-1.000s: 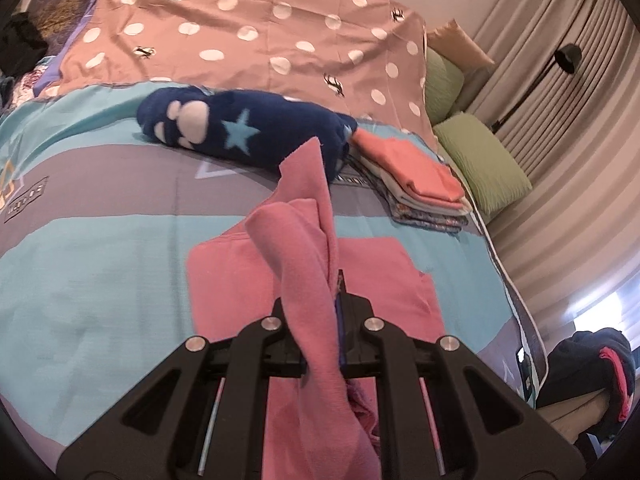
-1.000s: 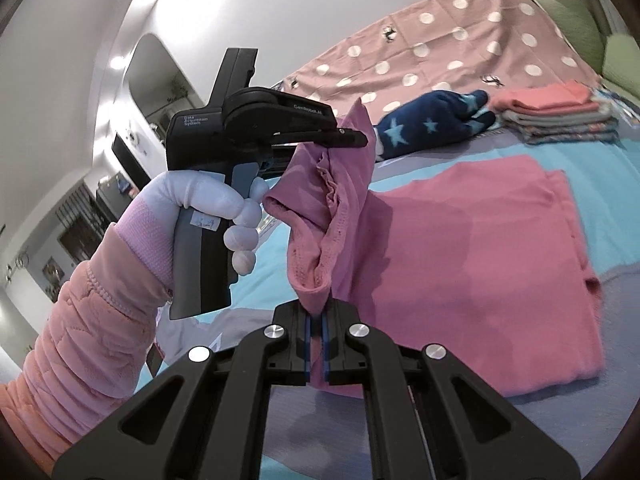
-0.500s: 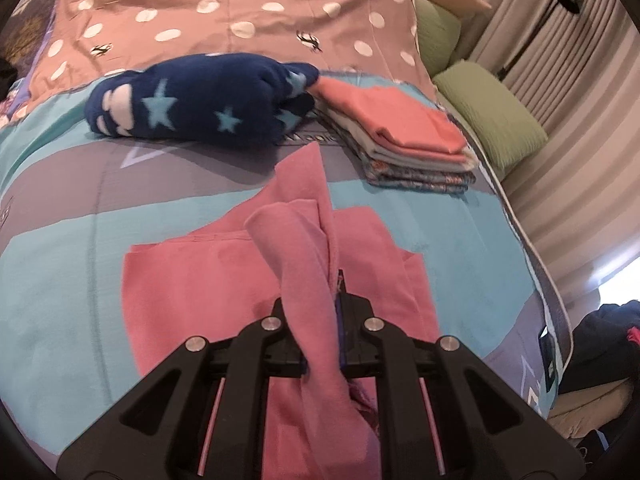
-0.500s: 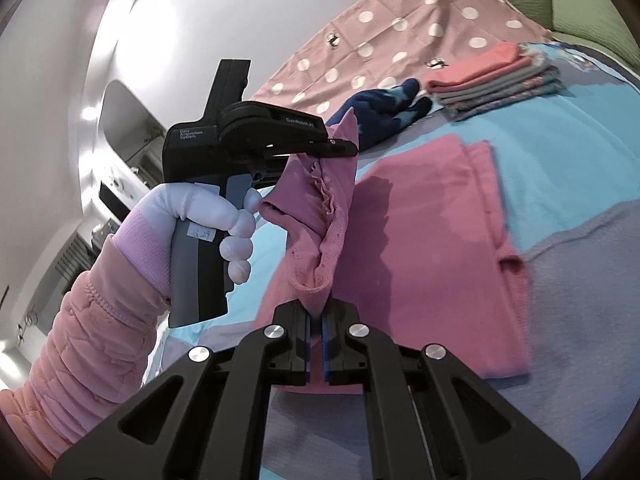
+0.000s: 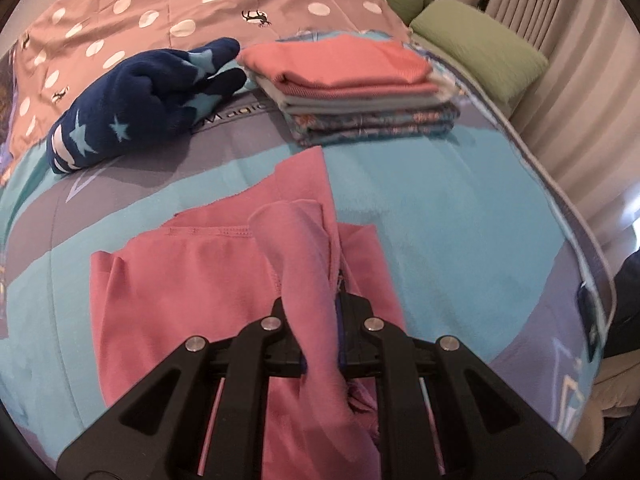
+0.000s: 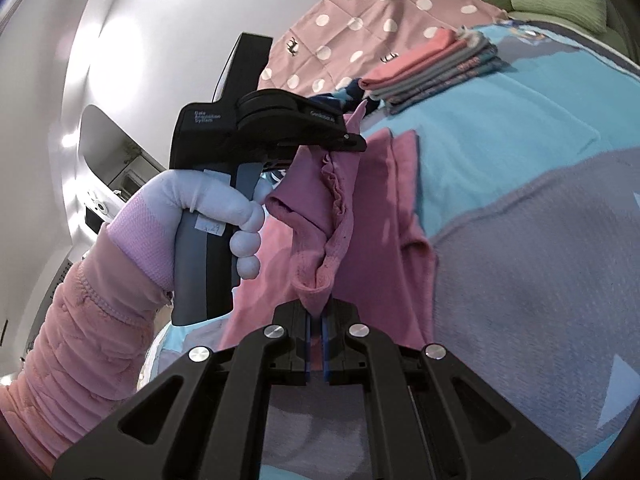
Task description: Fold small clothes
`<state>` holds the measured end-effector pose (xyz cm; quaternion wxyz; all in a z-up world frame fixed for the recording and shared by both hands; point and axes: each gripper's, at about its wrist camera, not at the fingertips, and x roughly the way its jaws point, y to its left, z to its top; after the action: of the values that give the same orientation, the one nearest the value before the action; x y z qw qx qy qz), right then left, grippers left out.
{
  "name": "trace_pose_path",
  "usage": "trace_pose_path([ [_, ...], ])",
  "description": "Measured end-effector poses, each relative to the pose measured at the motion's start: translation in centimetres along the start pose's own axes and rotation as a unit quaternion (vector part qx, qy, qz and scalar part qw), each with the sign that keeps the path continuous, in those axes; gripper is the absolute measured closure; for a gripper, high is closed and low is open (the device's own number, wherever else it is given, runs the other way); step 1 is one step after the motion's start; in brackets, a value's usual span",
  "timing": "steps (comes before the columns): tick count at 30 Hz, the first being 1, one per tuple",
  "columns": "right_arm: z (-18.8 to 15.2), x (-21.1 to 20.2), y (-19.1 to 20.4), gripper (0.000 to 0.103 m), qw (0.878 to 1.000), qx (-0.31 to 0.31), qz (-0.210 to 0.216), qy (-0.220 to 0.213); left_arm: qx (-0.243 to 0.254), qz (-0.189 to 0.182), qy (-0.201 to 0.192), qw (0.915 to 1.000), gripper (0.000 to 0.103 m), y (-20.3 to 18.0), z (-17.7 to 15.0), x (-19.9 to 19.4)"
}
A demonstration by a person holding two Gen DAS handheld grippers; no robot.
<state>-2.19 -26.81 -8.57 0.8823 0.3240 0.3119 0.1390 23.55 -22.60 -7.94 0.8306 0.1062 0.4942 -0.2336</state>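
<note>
Done: stack of folded clothes (image 5: 352,92) on bed (image 5: 440,200).
In hand: pink garment (image 5: 188,280), half folded.
Fingers: left gripper (image 5: 320,312) and right gripper (image 6: 318,312) clamped on its edge.
Left: lay the fold; blue star garment (image 5: 136,100).

The left gripper (image 5: 320,312) points steeply down, its jaws pinched on cloth (image 5: 304,272). A gloved left hand (image 6: 208,216) grips its handle. The right gripper (image 6: 316,316), tilted gently down, seems pinched on the same cloth.

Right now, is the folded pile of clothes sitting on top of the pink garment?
No. The pile lies on the bedspread, apart from the pink garment, with bare cover between them.
</note>
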Motion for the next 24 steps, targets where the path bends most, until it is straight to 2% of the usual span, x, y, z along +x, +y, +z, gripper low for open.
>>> trace_pose_path([
  [5, -0.5, -0.1, -0.9, 0.099, 1.000, 0.009, -0.007, 0.007, -0.010, -0.002, -0.001, 0.9999, 0.086, -0.7, 0.5, 0.4],
  [10, -0.8, -0.2, -1.3, 0.099, 1.000, 0.016, -0.007, 0.016, 0.014, 0.002, -0.029, 0.9995, 0.082, -2.2, 1.6, -1.4],
  [14, -0.9, -0.1, -1.5, 0.099, 0.999, 0.022, -0.008, 0.021, 0.023, 0.000, -0.050, 0.9985, 0.073, -2.7, 1.6, -3.1],
  [18, -1.0, 0.0, -2.2, 0.099, 0.999, 0.033, -0.011, 0.026, 0.024, -0.008, -0.062, 0.9978, 0.066, -2.3, 0.5, -4.7],
  [24, -1.3, -0.2, -3.2, 0.099, 0.998, 0.043, -0.017, 0.033, 0.045, 0.004, -0.070, 0.9965, 0.054, -0.3, -4.5, -7.3],
])
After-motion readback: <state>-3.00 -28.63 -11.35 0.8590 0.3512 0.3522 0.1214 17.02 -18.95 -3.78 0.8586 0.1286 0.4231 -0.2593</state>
